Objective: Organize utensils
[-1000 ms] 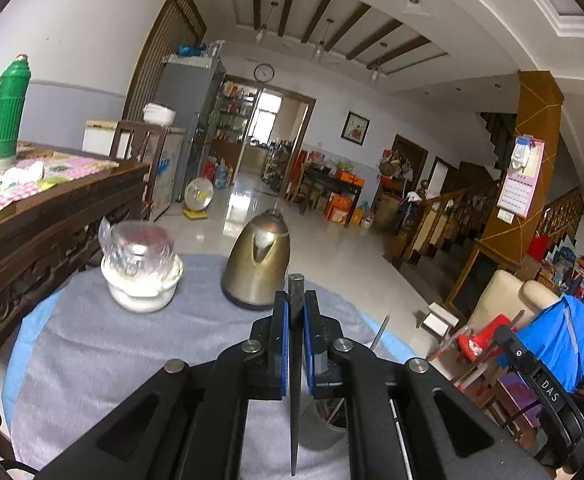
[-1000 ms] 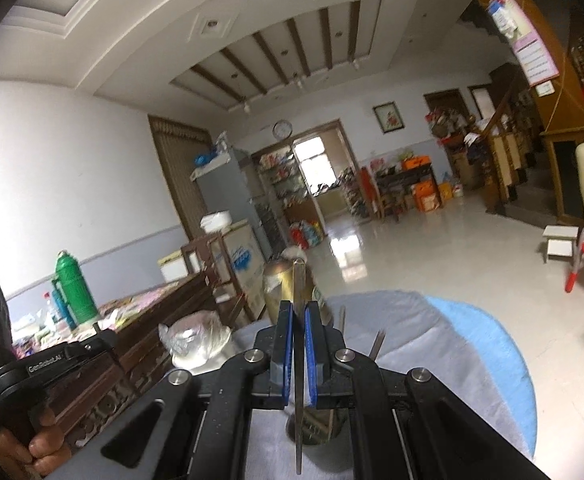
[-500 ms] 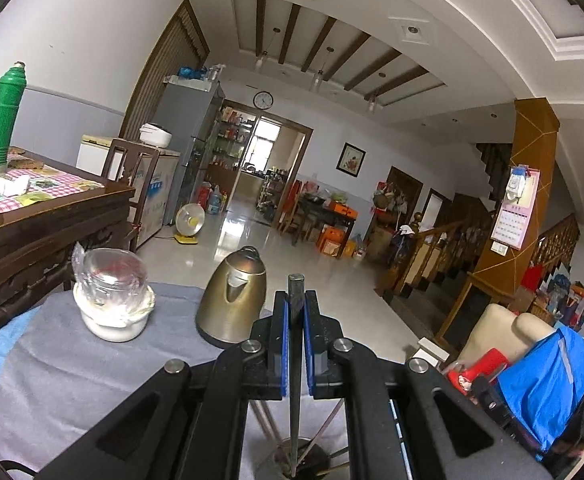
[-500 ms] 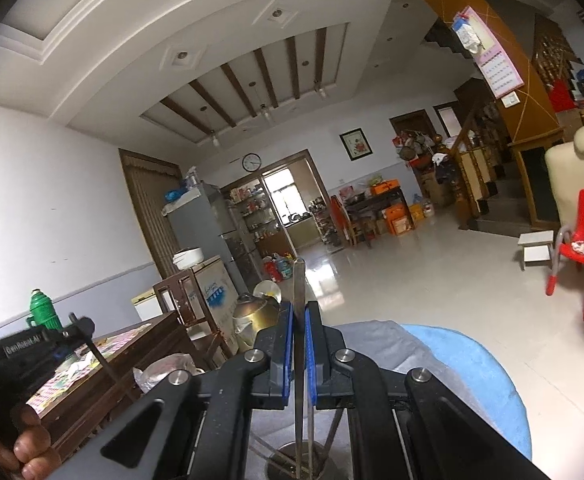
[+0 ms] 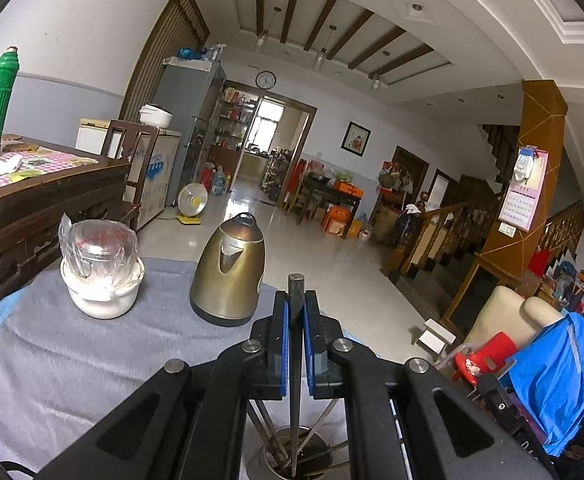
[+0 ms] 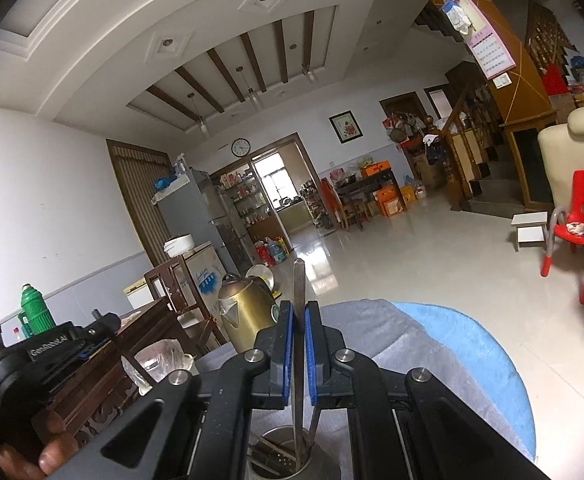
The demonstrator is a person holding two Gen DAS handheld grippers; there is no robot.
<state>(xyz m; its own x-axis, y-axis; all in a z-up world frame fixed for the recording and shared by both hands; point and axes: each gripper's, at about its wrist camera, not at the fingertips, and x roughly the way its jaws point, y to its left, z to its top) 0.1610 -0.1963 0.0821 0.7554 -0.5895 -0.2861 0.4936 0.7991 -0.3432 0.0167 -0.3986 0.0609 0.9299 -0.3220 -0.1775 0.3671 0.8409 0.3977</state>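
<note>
Your left gripper [image 5: 296,344] and right gripper [image 6: 299,354] each have their jaws clamped on an upright metal utensil [image 5: 295,380] whose tip hangs in the steel holder [image 5: 298,458] on the worktop [image 5: 91,360]. Releasing both together risks the shafts clashing; a tilted tip could catch the rim and tip the holder.

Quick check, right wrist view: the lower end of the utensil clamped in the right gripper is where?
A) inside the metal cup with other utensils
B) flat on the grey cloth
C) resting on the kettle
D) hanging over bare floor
A: the utensil held between the shut jaws of the right gripper runs down into the metal cup, which already holds other utensils; the kettle stands apart, further back on the cloth.
</note>
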